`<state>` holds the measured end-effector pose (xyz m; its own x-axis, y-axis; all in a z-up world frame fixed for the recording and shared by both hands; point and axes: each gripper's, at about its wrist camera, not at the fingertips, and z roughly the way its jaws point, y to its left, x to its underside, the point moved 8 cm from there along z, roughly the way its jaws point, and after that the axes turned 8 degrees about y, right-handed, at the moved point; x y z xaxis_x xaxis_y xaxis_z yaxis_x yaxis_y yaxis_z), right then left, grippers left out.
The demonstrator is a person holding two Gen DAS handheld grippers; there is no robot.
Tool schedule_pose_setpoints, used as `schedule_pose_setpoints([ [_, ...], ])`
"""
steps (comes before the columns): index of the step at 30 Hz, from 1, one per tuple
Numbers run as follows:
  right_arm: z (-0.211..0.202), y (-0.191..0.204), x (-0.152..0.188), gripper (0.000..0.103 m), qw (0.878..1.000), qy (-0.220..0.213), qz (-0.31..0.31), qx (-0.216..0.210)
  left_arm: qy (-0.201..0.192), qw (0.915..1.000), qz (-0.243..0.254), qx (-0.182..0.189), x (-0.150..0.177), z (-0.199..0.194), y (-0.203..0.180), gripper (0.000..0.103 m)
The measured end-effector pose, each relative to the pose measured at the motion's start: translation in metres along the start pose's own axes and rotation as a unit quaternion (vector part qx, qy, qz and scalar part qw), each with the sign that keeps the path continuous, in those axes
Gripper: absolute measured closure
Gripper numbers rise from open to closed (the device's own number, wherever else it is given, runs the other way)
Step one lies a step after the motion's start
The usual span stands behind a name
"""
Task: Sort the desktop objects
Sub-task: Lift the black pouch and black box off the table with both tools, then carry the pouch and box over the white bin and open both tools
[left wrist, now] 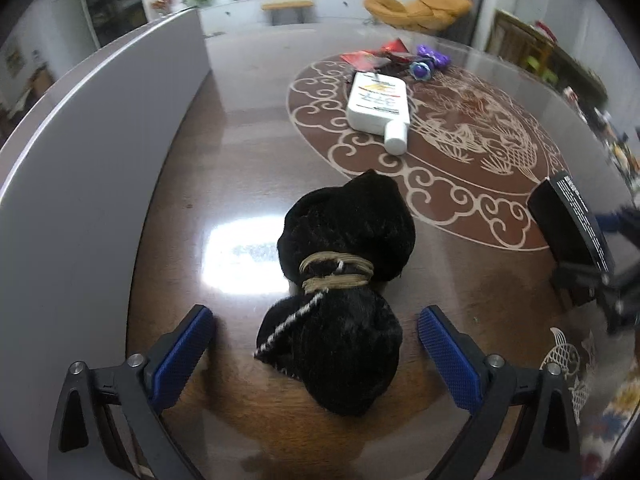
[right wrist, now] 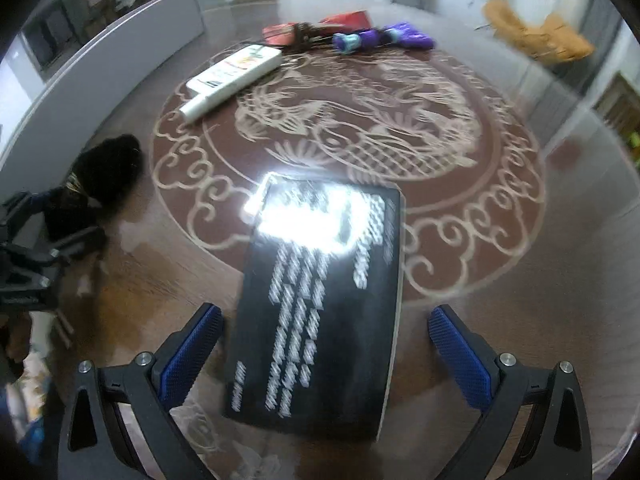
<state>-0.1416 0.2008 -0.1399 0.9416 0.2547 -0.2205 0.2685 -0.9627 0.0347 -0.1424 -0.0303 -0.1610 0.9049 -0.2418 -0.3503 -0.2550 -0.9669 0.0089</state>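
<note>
Two grippers: left gripper (left wrist: 314, 336) jaws spread astride black pouch (left wrist: 340, 296); right gripper (right wrist: 324, 340) jaws spread astride black box (right wrist: 320, 304), both on tabletop (left wrist: 240, 168).
Risk: soft pouch squirms free; glossy box slips.

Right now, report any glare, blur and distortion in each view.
Left wrist view: sharp, with fisheye bending and a bright reflection on the table beside the black furry bundle. Right wrist view: motion-blurred, with glare washing out the black box print.
</note>
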Motion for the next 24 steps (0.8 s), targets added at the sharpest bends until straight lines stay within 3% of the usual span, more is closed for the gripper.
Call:
schedule_pose_setpoints([
  [1,0.0,-0.002,-0.004,0.027,1.0,-0.001,-0.002,0.01,-0.009,0.9999,0.006,0.001,-0.002,-0.003,-0.001,0.049],
  [2,-0.003,-0.003,-0.007,0.043,1.0,-0.005,-0.005,0.019,-0.018,0.9998,0.012,0.003,-0.005,-0.007,-0.002,0.071],
  [3,-0.005,-0.004,-0.01,0.044,1.0,-0.005,-0.003,0.016,-0.015,0.9999,0.008,-0.003,-0.004,-0.008,0.0,0.076],
  [8,-0.029,-0.001,-0.012,0.044,0.999,-0.033,0.028,-0.017,-0.061,0.9966,-0.035,0.044,0.005,-0.048,0.005,0.076],
  [14,-0.092,0.068,-0.053,0.044,0.993,-0.104,-0.012,-0.061,-0.149,0.9811,-0.085,0.09,0.009,-0.155,0.042,0.076],
  [17,-0.125,0.132,-0.077,0.044,0.984,-0.142,-0.052,-0.1,-0.184,0.9744,-0.111,0.067,0.01,-0.204,0.096,0.076],
  [19,-0.145,0.185,-0.091,0.044,0.974,-0.163,-0.085,-0.134,-0.185,0.9723,-0.135,0.044,0.011,-0.216,0.139,0.076],
  [24,-0.164,0.308,-0.104,0.044,0.95,-0.172,-0.164,-0.203,-0.125,0.9696,-0.21,-0.02,0.031,-0.187,0.25,0.076],
])
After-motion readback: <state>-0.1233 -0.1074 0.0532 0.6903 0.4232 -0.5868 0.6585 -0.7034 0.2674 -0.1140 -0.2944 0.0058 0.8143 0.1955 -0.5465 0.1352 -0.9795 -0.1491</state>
